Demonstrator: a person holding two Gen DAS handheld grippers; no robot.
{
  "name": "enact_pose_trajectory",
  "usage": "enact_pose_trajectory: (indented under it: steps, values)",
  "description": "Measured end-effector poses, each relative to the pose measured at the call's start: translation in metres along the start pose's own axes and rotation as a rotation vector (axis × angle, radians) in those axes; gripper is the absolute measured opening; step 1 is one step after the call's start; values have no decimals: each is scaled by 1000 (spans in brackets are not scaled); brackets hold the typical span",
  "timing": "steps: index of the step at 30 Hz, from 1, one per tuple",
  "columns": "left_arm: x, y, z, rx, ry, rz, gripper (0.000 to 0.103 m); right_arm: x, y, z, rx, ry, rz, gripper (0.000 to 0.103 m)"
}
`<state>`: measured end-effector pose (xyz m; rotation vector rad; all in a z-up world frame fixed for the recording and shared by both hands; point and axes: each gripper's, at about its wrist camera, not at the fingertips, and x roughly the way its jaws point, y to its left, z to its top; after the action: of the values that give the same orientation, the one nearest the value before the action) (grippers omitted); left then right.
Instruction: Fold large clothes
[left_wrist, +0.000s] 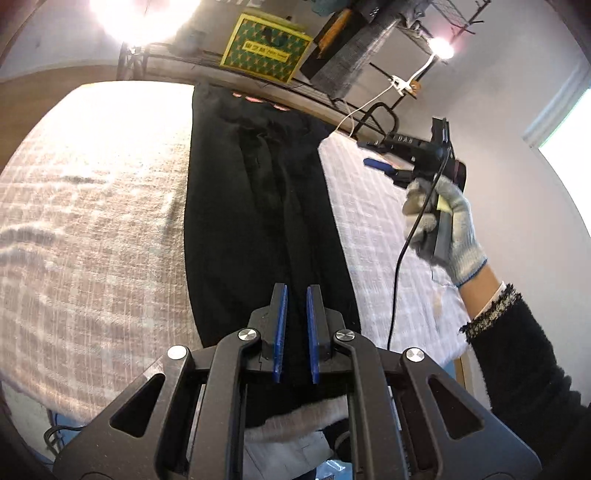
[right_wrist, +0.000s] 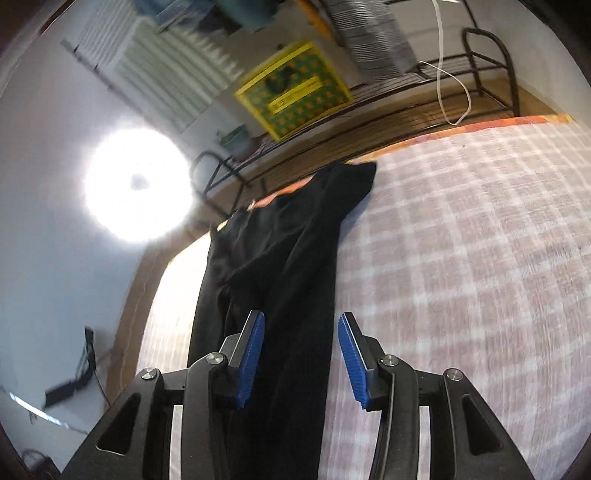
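Garment (left_wrist: 258, 221) lengthwise on bed (left_wrist: 92, 221); shelf rack (left_wrist: 207, 61) behind bed.

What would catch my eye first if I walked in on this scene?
A long black garment lies stretched lengthwise down the middle of a bed covered with a pink-and-white checked blanket. The left gripper hangs above its near end, blue pads close together, while the right gripper has its pads apart, held in a hand in a grey knit glove. A green-and-yellow patterned box sits on a wire rack beyond the bed.
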<state>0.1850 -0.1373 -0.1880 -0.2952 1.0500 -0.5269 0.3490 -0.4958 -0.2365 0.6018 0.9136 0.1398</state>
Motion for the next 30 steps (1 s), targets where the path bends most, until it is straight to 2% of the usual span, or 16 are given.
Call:
enact_pose_trajectory:
  steps: [6,13,15,16,20,25,30]
  values:
    - [24,5,22,-27,55,-13,7,44,-1,45,48,18,-2,46]
    - [30,10,27,-25,65,4,7,106,-18,85,142,49,-84,46]
    - [33,16,28,-48,78,-2,7,116,-21,90,147,53,-78,41]
    - [32,15,28,-58,82,-6,7,120,-21,93,137,49,-77,35]
    - [33,16,23,-64,98,-18,7,127,-10,98,61,35,-98,6]
    - [28,10,19,-55,93,-33,7,132,35,108,-130,13,-157,4]
    - [28,12,18,-48,95,-22,7,172,77,110,-301,63,-200,3]
